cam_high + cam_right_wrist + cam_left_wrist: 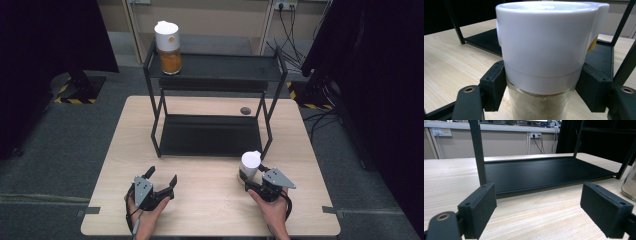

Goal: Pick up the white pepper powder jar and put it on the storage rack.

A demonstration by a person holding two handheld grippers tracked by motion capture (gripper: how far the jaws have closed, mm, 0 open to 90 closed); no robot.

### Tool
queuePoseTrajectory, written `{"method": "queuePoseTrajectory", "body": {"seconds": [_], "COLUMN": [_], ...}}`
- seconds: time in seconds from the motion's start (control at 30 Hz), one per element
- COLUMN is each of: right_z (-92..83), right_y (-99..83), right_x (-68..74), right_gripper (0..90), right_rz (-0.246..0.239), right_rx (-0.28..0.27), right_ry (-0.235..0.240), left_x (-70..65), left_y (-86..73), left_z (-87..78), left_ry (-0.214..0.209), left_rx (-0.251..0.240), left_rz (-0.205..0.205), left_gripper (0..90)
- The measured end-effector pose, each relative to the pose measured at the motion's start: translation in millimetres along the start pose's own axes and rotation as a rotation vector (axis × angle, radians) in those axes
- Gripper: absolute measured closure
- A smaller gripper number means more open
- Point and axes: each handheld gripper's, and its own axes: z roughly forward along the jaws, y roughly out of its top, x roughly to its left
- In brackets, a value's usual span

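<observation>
The right gripper (253, 176) is clenched on a glass jar (249, 166) with a white lid (549, 42). The jar stands on the table (210, 210), just in front of the right front leg of the black shelf (215, 75). In the right gripper view the two pads (492, 85) press on the glass directly under the lid, probably because the lid's edge there can stop the jar from slipping down when it is lifted. The jar holds a pale powder; I cannot tell what it is.

The left gripper (162, 181) is released, its jaws standing wide with nothing between them, and it waits low over the table facing the lower tray (544, 173).

A second jar (169, 47), with orange content, already stands on the left end of the top level. So I judge this jar is gripped to be put on the shelf too.
</observation>
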Motion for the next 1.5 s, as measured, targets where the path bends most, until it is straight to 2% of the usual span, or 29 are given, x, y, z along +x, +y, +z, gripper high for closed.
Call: {"method": "queuePoseTrajectory", "body": {"seconds": [0.23, 0.53, 1.07, 1.5], "right_z": [-0.9, -14.4, -28.4, -31.4], "right_y": [-4.0, 4.2, 39.1, 70.3], "right_x": [3.5, 7.1, 4.8, -0.4], "right_gripper": [30.5, 30.4, 30.5, 30.5], "right_rz": [0.009, 0.016, 0.031, 0.031], "right_rx": [-0.018, -0.092, -0.212, -0.279], "right_ry": [-0.011, -0.022, -0.037, -0.050], "left_x": [0.1, 0.0, -0.1, 0.2], "left_y": [0.0, 0.3, 0.2, 0.6], "left_z": [-0.1, 0.1, 0.1, 0.1], "left_ry": [0.001, 0.000, 0.001, 0.002], "left_rx": [0.000, 0.002, 0.001, 0.003], "left_rz": [-0.002, 0.001, 0.000, -0.003], "left_gripper": [12.9, 13.0, 13.0, 13.0]}}
